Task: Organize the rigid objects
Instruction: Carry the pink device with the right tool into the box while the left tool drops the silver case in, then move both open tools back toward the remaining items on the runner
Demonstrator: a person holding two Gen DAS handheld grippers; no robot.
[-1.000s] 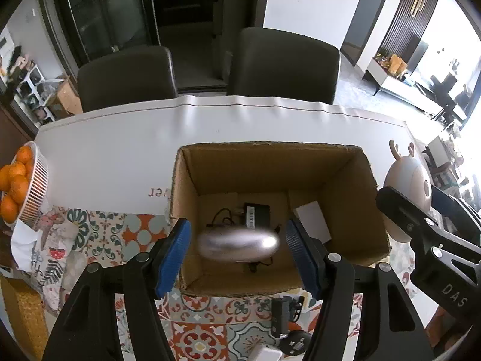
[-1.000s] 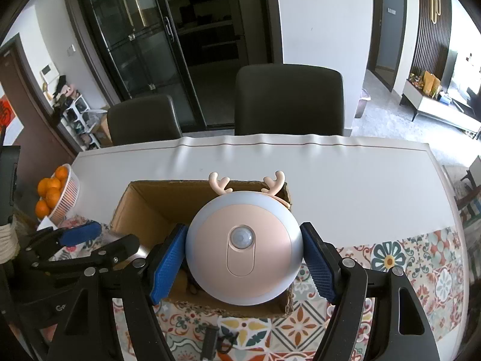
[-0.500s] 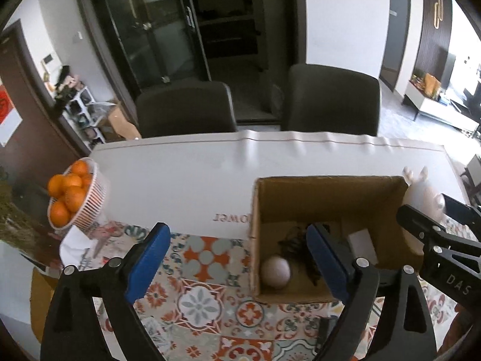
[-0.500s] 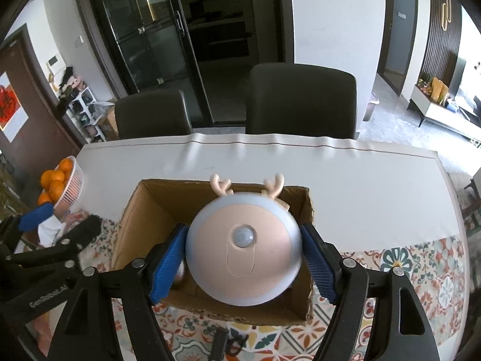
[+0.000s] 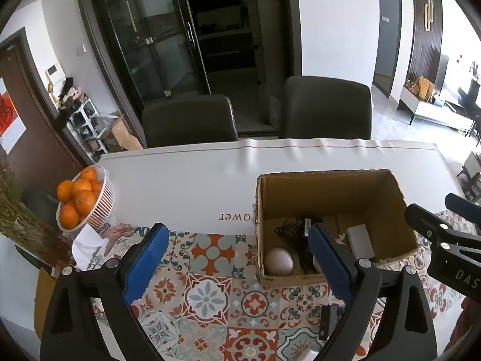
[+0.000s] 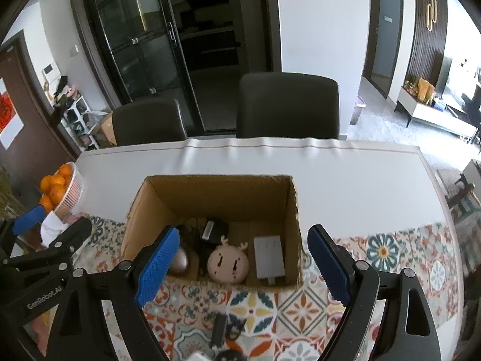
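An open cardboard box (image 6: pixel 210 192) (image 5: pixel 330 192) stands on the table. Inside lie a pink round deer-antler light (image 6: pixel 228 266), face down, a silver mouse (image 5: pixel 279 261) (image 6: pixel 179 261), a black adapter with cable (image 6: pixel 210 229) and a white flat box (image 6: pixel 268 257). My right gripper (image 6: pixel 244 264) is open and empty above the box's near edge. My left gripper (image 5: pixel 237 263) is open and empty, left of the box over the patterned mat. A black car key with fob (image 6: pixel 224 329) lies in front of the box.
A white basket of oranges (image 5: pixel 82 200) stands at the table's left edge beside crumpled tissue (image 5: pixel 87 245). A patterned tile mat (image 5: pixel 210 294) covers the near table; white cloth (image 5: pixel 195 180) covers the far part. Two dark chairs (image 5: pixel 326 108) stand behind.
My left gripper dropped the silver mouse into the box and moved left. My right gripper opened and released the deer light, which now lies in the box.
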